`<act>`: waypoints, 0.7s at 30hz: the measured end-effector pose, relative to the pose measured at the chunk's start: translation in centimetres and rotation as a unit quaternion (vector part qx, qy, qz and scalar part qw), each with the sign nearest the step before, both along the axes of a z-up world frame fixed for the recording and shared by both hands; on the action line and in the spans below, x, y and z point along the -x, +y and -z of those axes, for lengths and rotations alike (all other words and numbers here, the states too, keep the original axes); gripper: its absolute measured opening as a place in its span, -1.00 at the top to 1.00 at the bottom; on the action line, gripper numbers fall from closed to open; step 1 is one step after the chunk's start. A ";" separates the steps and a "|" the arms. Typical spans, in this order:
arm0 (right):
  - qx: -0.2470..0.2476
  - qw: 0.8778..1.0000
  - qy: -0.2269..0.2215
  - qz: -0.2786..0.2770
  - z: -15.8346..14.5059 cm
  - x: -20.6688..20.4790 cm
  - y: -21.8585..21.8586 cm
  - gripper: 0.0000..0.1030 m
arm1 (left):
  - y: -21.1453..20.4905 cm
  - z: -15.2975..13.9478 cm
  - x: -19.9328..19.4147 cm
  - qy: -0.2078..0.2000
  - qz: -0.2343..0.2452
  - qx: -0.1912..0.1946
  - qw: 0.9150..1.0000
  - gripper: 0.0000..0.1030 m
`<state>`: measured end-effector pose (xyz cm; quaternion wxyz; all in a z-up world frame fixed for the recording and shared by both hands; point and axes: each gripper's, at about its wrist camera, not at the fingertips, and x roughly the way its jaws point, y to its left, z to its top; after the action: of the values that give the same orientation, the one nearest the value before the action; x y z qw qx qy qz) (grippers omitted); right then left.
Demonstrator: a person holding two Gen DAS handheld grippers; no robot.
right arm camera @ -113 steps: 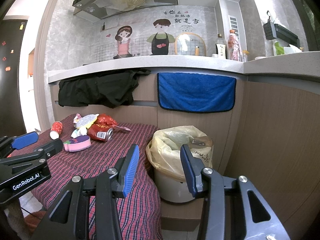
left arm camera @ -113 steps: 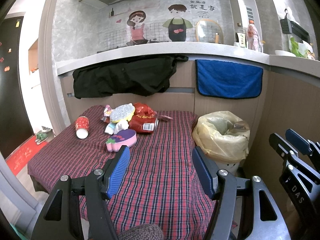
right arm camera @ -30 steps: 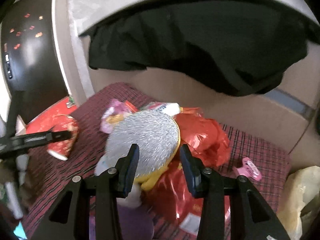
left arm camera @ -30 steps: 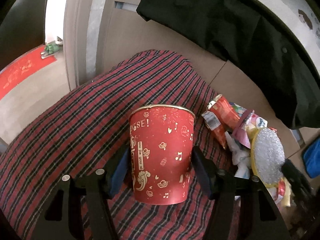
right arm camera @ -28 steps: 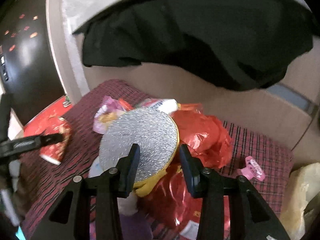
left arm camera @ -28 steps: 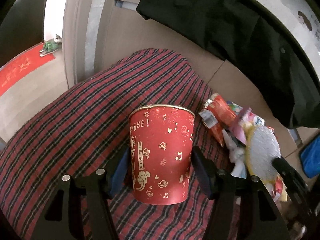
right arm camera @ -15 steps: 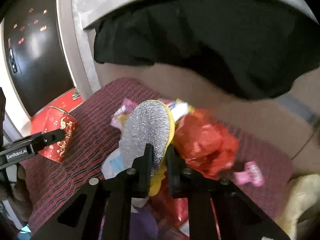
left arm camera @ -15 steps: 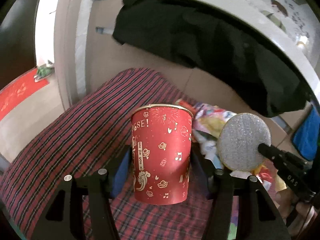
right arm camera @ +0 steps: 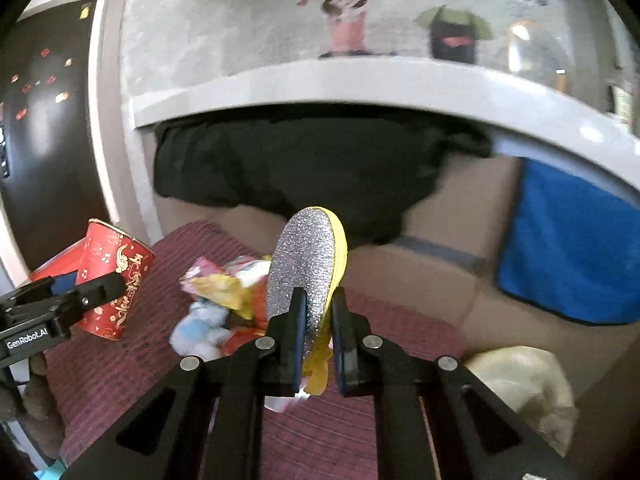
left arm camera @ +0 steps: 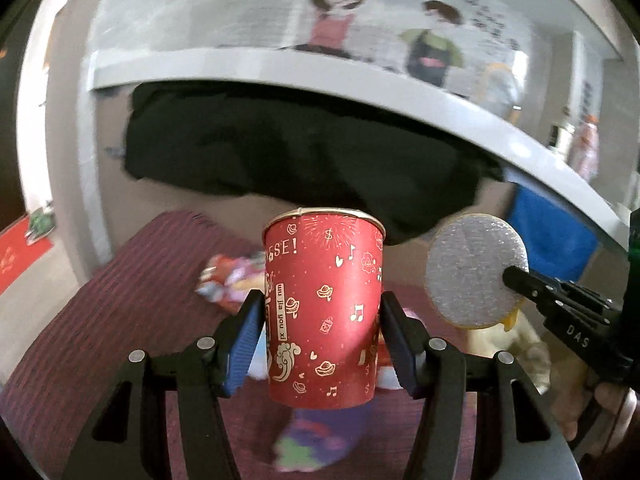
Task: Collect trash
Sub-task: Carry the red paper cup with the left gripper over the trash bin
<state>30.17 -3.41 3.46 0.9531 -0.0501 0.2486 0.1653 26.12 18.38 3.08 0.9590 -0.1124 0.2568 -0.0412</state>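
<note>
Holding a red paper cup point(left arm camera: 324, 312) upright between their blue pads, the left tongs point(left arm camera: 320, 344) now carry it clear of the plaid-covered table point(left arm camera: 120, 292), where a second ago the cup sat low against the cloth. The jaws stand wide only because the cup is wide; both pads press on its sides. The right tongs point(right arm camera: 318, 340) have changed more: a second ago they were spread around a round silver-and-yellow scouring pad point(right arm camera: 308, 264), and now they are pressed nearly together, pinching it by its near edge so the disc stands on end above the pile. In the left wrist view the same pad shows as a glittering circle to the right of the cup, gripped from the right by the other tool.

Both pieces are therefore off the table and in the air, in front of a black cloth point(right arm camera: 304, 168) draped from the counter point(right arm camera: 360, 84) at the far side. Left behind on the cloth are crumpled wrappers point(right arm camera: 224, 280), blurred by motion, and a purple item point(left arm camera: 320, 432) near the bottom of the left view. A pale bin liner point(right arm camera: 524, 376) shows at the lower right of the right wrist view, well apart from both loads. My judgement is that the pick is done for these two things and the carry to the right, towards that bag, is what remains, with more litter to fetch afterwards.
</note>
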 end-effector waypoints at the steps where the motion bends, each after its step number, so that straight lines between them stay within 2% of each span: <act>1: 0.000 1.000 -0.005 0.009 -0.4 0.6 -1.1 0.80 | -0.9 -0.3 -0.1 -0.004 0.008 0.000 1.000 -0.13; 5: -0.006 0.999 -0.022 0.049 -2.1 2.7 -6.6 0.80 | -7.3 -1.9 0.0 -0.024 0.058 0.000 0.998 -0.13; 9: -0.014 0.995 -0.034 0.093 -2.9 4.6 -12.2 0.80 | -13.3 -2.1 -0.3 -0.033 0.094 -0.011 0.995 -0.14; 17: -0.014 0.987 -0.031 0.157 -1.6 6.0 -20.6 0.80 | -23.8 0.3 -1.4 -0.018 0.147 -0.032 0.988 -0.14; 21: -0.004 0.983 -0.021 0.185 -0.4 5.7 -23.3 0.80 | -27.1 1.3 -2.7 -0.010 0.162 -0.033 0.986 -0.14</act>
<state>24.45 -26.69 3.84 0.9725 -0.0026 0.2323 -0.0137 28.77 -8.69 1.78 0.9453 -0.0368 0.2634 -0.1888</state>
